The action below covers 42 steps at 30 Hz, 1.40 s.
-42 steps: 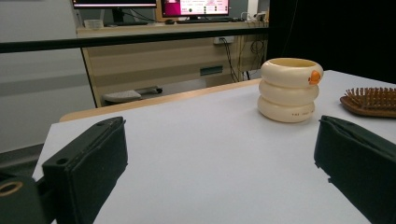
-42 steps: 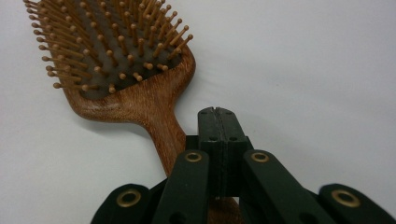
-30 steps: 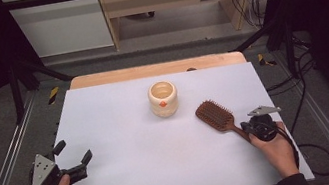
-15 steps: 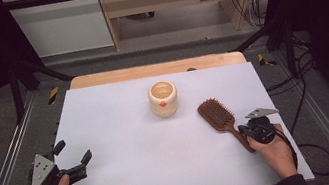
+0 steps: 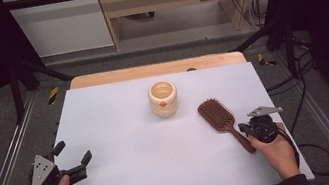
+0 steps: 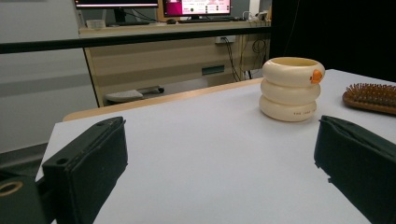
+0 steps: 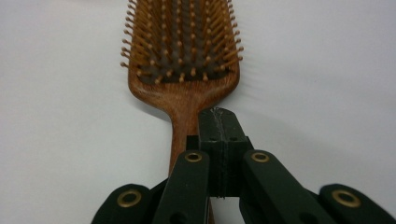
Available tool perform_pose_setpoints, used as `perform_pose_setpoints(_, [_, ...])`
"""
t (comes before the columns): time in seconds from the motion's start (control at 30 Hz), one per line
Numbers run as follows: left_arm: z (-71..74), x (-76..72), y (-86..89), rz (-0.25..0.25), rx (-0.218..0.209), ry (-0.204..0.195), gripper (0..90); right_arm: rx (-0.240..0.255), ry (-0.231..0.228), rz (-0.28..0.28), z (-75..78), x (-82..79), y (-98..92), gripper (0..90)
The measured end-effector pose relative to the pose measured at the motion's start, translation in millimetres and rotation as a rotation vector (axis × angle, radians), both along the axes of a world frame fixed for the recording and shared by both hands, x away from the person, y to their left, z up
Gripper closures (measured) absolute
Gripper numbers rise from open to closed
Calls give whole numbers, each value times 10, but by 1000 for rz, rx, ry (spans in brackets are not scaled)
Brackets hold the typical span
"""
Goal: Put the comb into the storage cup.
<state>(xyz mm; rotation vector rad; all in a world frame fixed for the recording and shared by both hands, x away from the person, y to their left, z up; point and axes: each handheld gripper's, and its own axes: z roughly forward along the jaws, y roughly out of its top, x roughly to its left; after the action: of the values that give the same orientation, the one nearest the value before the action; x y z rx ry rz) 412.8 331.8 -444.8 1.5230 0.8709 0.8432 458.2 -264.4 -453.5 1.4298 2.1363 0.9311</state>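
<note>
A brown wooden hairbrush (image 5: 216, 114) lies bristles up on the white table sheet (image 5: 123, 130), right of centre, its handle running toward the near right. My right gripper (image 5: 243, 129) sits over that handle. In the right gripper view its jaws (image 7: 219, 121) are shut, pad against pad, lying on top of the handle just behind the brush head (image 7: 182, 51). A cream ribbed cup (image 5: 163, 99) with an orange spot stands upright mid-table. My left gripper (image 5: 73, 152) rests at the near left, open and empty, and its view looks toward the cup (image 6: 290, 88) and brush (image 6: 371, 95).
A wooden board edge (image 5: 156, 69) borders the far side of the sheet. Metal frame rails (image 5: 7, 164) run along both sides of the table, with cables (image 5: 300, 100) on the floor at the right. A desk with monitors (image 6: 196, 7) stands beyond.
My right hand has shifted slightly toward the near edge, baring more of the brush handle's end. The left gripper and the cup have stayed in place.
</note>
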Motion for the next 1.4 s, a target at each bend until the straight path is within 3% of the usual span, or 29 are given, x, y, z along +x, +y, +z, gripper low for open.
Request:
perform_pose_setpoints(0.1, [1, -3, 3, 3, 1, 0, 26, -9, 5, 18, 88, -4, 23, 897])
perform_pose_setpoints(0.27, [1, -6, 5, 5, 2, 0, 26, -24, 33, 43, 166, 22, 66, 796])
perform_pose_setpoints(0.77, [1, -1, 3, 7, 12, -3, 26, -123, 169, 67, 122, 222, 231, 186])
perform_pose_setpoints(0.9, [-1, 2, 4, 9, 13, -2, 26, -133, 203, 86, 89, 251, 287, 94])
perform_pose_setpoints(1.13, [-1, 1, 3, 8, 14, -2, 26, -142, 246, 100, 44, 310, 326, 82])
perform_pose_setpoints(1.4, [0, 1, 5, 9, 14, -3, 26, -165, 282, 108, 16, 341, 364, 199])
